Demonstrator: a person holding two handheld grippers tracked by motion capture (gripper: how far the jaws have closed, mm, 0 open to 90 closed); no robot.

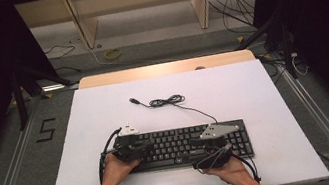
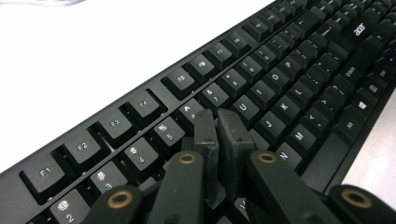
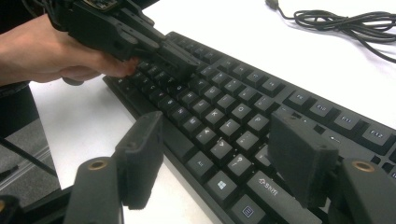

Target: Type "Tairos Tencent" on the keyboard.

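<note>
Clearly you had the left hand-held gripper (image 2: 217, 126) pinched together, its tips pressing keys like a fingertip, while the right hand-held gripper (image 3: 224, 154) hovered with jaws apart over the keyboard's (image 1: 186, 144) right end. That keyboard lay near the tabletop's (image 1: 104, 107) near edge; its cable (image 1: 166, 101) sat coiled behind, leaving open room on both sides.

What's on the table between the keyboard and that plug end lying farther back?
In the high view, the keyboard's own black cable, partly coiled, runs over the white table to the plug.
</note>
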